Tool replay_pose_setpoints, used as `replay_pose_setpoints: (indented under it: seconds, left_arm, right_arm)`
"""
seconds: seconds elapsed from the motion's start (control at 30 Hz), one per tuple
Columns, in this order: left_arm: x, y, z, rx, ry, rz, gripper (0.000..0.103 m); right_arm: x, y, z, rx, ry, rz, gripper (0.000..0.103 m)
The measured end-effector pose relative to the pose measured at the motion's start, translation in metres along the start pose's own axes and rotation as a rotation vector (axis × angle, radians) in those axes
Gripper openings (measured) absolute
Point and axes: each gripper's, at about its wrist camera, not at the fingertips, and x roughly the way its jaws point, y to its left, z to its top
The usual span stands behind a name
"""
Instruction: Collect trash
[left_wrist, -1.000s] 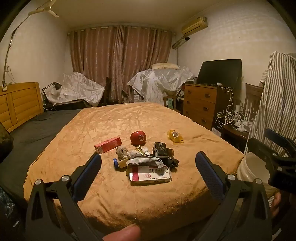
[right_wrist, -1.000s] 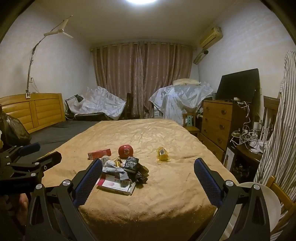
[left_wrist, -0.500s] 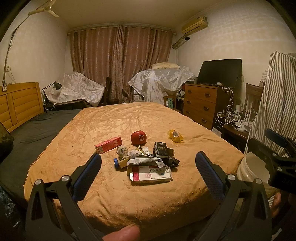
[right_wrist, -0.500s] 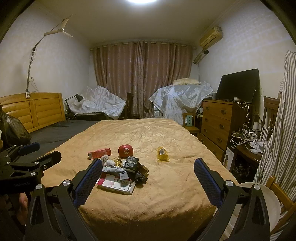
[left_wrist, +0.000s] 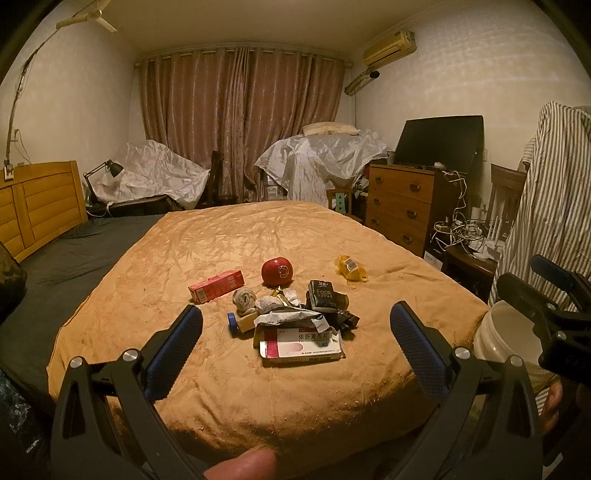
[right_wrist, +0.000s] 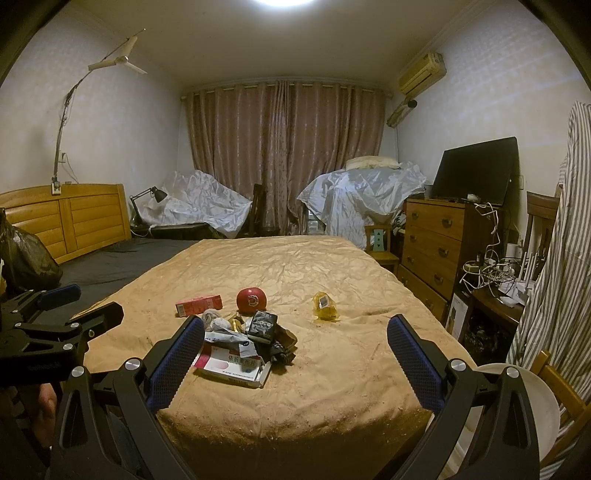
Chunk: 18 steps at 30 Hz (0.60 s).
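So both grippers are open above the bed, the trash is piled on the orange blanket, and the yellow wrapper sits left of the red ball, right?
One detail is off: the yellow wrapper sits right of the red ball, as the left wrist view shows. The left gripper and right gripper are open, and the trash lies on the orange blanket.

Both wrist views look level from the foot of the bed (left_wrist: 295, 398) toward the curtains (right_wrist: 284, 155) at 12 o'clock, set back off the mattress edge. The left wrist view sits a bit nearer the litter pile (left_wrist: 295, 321), dead ahead. The right wrist view stands further right, pile (right_wrist: 243, 343) near 11 o'clock. Shared: bed, pile, dresser (left_wrist: 402, 203), white bucket (right_wrist: 539, 402). Each shows the other gripper at its side edge.
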Motion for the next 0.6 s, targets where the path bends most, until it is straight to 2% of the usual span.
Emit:
replay_pose_setpoints:
  seconds: [0.6]
  left_arm:
    - [0.0004,-0.0001,0.0003,-0.001,0.005,0.000,0.098]
  right_arm:
    - [-0.0002,-0.0001,-0.0004,0.001,0.001,0.000,0.099]
